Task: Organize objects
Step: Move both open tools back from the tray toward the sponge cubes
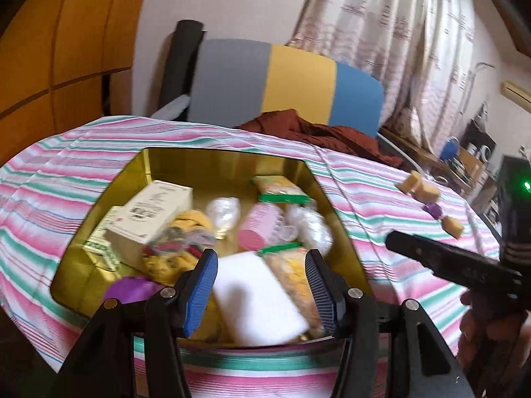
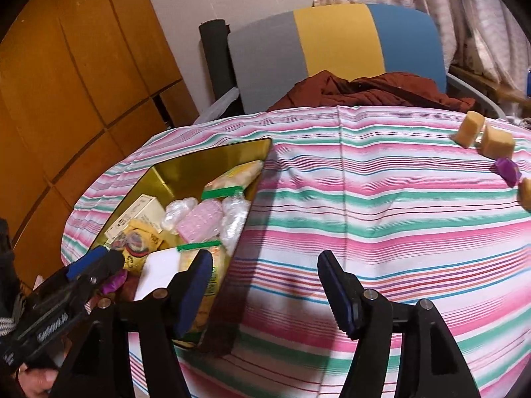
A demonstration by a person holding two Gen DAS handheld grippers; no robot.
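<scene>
The left claw point(image 1: 262, 285) is held open over the near end of a gold tin point(image 1: 229, 159), with a white block point(image 1: 255, 301) seen between its pads but not pressed by them. The right claw point(image 2: 265, 288) is also spread apart with nothing in it, above the striped cloth point(image 2: 381, 205) of the bench just beside the tin. Tan blocks point(image 2: 483, 134) and a purple piece point(image 2: 506, 170) are left lying on the cloth, well apart from the tin.

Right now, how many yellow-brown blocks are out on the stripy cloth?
3. Two blocks sit side by side at the far right; a third, past the purple piece, is cut off by the picture edge. More may be hidden.
</scene>
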